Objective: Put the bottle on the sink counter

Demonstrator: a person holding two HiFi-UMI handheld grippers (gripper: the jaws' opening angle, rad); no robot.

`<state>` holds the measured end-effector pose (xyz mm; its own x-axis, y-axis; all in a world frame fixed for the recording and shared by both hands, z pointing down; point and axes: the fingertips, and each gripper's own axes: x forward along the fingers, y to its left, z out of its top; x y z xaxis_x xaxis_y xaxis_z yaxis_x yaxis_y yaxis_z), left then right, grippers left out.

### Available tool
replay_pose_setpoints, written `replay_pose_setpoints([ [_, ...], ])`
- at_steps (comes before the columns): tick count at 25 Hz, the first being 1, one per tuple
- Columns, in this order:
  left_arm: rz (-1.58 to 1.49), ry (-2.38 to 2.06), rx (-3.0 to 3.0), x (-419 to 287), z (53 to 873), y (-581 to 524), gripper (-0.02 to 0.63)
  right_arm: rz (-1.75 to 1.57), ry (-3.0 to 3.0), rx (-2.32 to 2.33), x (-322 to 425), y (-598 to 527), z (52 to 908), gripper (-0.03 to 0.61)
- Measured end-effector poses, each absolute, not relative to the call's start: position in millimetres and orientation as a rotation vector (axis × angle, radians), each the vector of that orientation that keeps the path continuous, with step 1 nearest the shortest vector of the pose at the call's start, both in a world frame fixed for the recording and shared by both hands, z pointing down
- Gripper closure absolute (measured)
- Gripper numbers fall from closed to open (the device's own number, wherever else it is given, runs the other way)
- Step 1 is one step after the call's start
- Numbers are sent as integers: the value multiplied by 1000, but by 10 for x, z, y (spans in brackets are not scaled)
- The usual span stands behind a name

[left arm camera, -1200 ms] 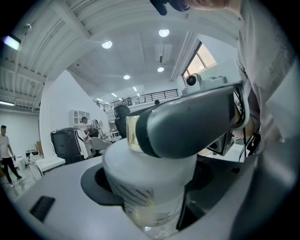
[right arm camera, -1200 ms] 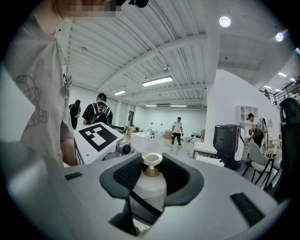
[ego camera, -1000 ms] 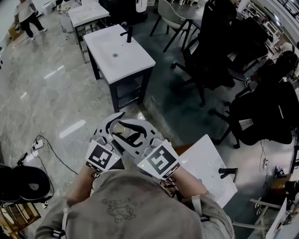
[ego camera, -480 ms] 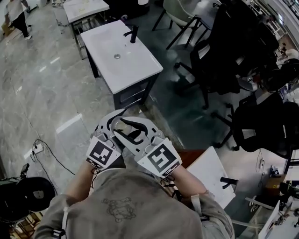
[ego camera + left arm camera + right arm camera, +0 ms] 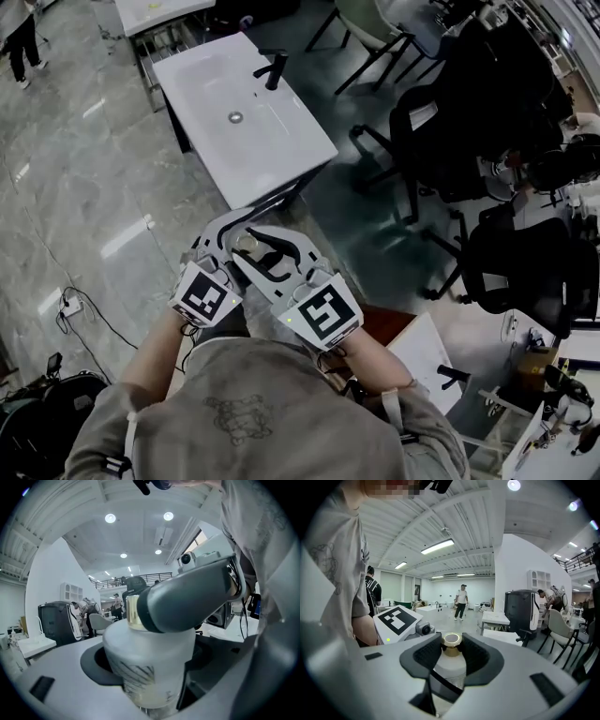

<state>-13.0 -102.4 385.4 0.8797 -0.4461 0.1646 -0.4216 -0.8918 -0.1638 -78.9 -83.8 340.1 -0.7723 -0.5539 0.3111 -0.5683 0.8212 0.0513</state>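
Observation:
A frosted white bottle (image 5: 247, 246) with a gold cap is carried in the air between both grippers, in front of the person's chest. My left gripper (image 5: 221, 240) is shut on its body; in the left gripper view the bottle (image 5: 149, 660) fills the gap between the jaws. My right gripper (image 5: 273, 255) is shut on the neck, just under the gold cap (image 5: 452, 641). The white sink counter (image 5: 211, 141) stands ahead, up and to the left, with a black faucet (image 5: 275, 67) at its back and a drain (image 5: 235, 117).
Black office chairs (image 5: 450, 141) crowd the right side. A second white counter (image 5: 417, 345) lies at the lower right, close behind. A cable and power strip (image 5: 66, 305) lie on the marble floor at left. A person (image 5: 19, 37) walks far off.
Both grippers, still holding the bottle, have been carried toward the sink counter, which now sits closer and larger in the head view. The grip looks unchanged.

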Motion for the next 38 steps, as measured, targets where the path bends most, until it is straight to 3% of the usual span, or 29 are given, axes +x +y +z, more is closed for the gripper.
replay_pose_setpoints([
  [27,-428,783,-2997,-204,5192,-2597,270,259,-2645,867,-772,-2453,4653,439],
  [38,-663,899,-3015,-320,5948,-2785,270,278,-2646,845,-790,-2650,5207,439],
])
